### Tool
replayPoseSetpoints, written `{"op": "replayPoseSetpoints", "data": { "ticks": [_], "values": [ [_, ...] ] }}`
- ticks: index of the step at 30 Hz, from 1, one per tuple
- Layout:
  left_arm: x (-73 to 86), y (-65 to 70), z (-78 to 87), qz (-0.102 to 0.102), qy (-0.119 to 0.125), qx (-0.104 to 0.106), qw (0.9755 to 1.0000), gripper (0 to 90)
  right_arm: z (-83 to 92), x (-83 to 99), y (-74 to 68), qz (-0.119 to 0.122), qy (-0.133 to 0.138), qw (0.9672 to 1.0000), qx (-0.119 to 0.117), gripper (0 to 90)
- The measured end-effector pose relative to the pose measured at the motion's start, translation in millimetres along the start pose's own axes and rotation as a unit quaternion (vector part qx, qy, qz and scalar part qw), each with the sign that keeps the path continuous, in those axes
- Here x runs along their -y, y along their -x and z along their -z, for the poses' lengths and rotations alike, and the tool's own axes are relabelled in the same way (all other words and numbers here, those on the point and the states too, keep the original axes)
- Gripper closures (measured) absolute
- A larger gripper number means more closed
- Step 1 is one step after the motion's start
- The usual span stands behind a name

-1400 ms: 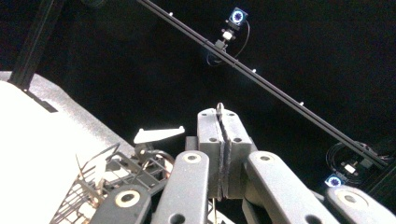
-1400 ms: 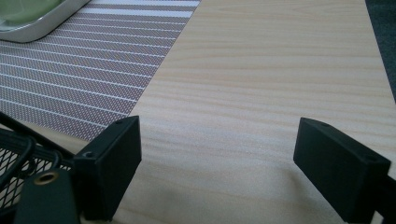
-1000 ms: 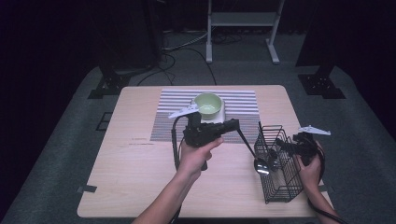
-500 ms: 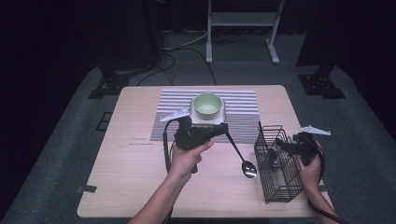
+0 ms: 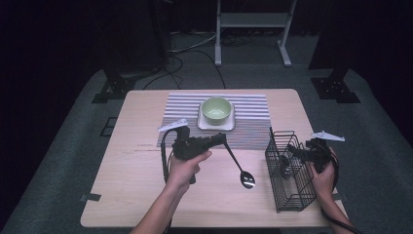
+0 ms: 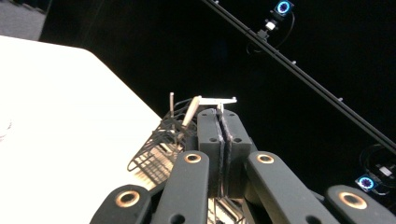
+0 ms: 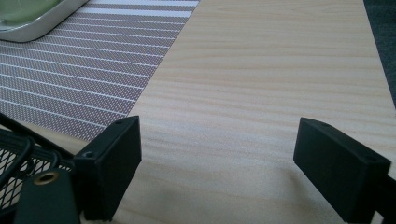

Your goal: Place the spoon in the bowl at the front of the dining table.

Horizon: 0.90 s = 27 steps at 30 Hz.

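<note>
At the pale wooden table the person's left gripper has its black jaws pressed tight together on the thin handle of a black metal spoon. In the high view the spoon slants away from the jaws, its oval bowl lowest, out over bare wood between the left gripper and the black wire cutlery basket. Whether the spoon's bowl touches the tabletop I cannot tell. In the left gripper view the two pads meet with hardly a seam between them, and past them the wire basket sits at the table's edge.

The right gripper sits against the right side of the basket, held by the person's right hand. In the right gripper view its jaws stand wide apart with only bare wood between them, gripping nothing; a bit of the basket's wire shows at the lower left corner.

Farther back, a light green ceramic bowl stands on a small white square plate, which rests on a grey-and-white striped placemat. The spoon lies near the mat's front edge, well apart from the bowl and just left of the basket.
</note>
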<state>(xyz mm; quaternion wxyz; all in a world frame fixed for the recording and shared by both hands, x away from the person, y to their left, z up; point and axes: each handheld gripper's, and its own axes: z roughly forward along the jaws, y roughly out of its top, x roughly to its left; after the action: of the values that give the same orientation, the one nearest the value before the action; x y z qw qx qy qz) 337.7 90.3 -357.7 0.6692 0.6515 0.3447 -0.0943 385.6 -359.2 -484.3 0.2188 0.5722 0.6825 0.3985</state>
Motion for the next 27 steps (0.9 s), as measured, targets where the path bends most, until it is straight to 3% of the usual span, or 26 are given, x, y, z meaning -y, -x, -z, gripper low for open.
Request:
{"op": "replayPoseSetpoints", "data": {
  "ticks": [15, 27],
  "values": [
    [0.8, -26.4, 18.3, 0.011, 0.005, -0.037, 0.9992, 88.9, 0.1, 0.0, 0.0, 0.000, 0.000, 1.0000, 0.000, 14.1],
    [-1.9, -42.6, 27.4, 0.016, 0.009, -0.053, 0.9984, 88.9, 0.1, 0.0, 0.0, 0.000, 0.001, 1.0000, 0.001, 14.1]
  ]
}}
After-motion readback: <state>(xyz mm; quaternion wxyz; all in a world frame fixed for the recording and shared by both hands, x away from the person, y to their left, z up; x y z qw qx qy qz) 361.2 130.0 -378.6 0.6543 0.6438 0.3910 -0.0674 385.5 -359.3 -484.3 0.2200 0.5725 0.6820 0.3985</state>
